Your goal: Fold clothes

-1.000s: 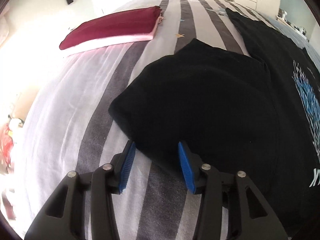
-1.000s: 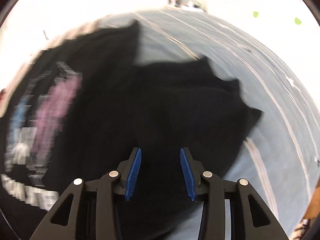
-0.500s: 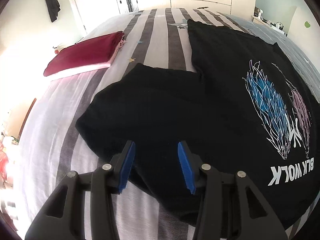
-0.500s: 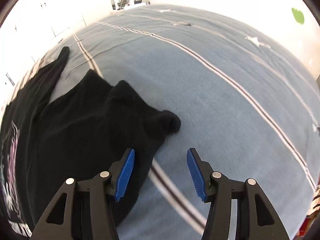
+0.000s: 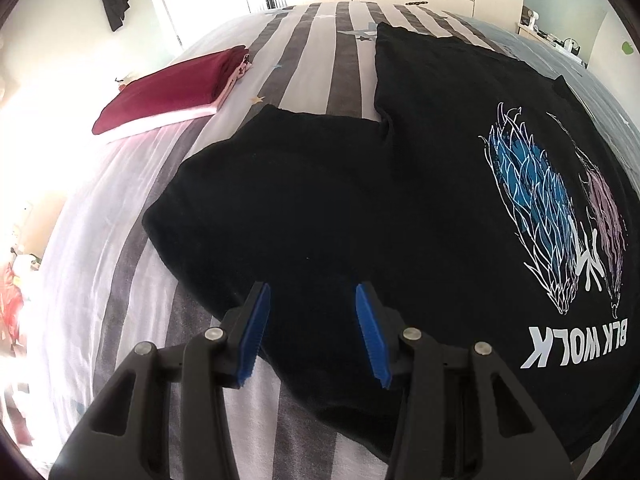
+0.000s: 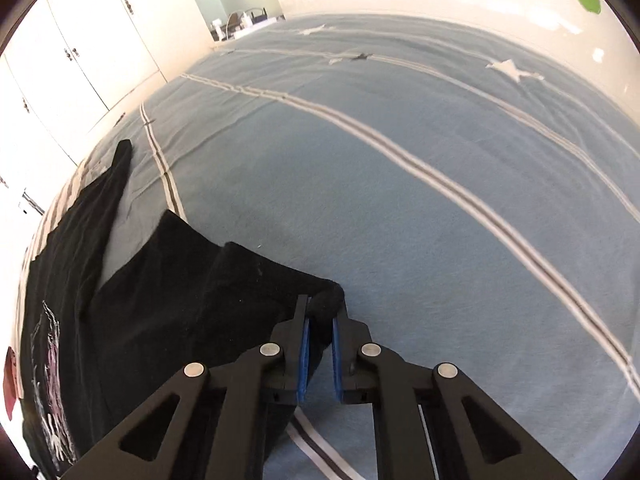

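A black T-shirt (image 5: 440, 168) with a blue and pink print and white "BLK WOLK" lettering lies spread on the striped bed. Its sleeve (image 5: 288, 184) reaches left. My left gripper (image 5: 312, 328) is open and empty, its blue pads just above the sleeve's near edge. In the right wrist view the shirt's other sleeve (image 6: 192, 296) lies on blue bedding. My right gripper (image 6: 319, 344) is shut on the bunched tip of that sleeve (image 6: 326, 300).
A folded maroon garment on a pink one (image 5: 172, 88) lies at the far left of the bed (image 5: 312, 52). White wardrobe doors (image 6: 80, 52) stand beyond the bed. Blue bedding with white stripes (image 6: 440, 168) stretches right of the shirt.
My right gripper swung right off the shirt body to the sleeve tip and shut on it. My left gripper stayed open and drew back, bringing the printed shirt front into view.
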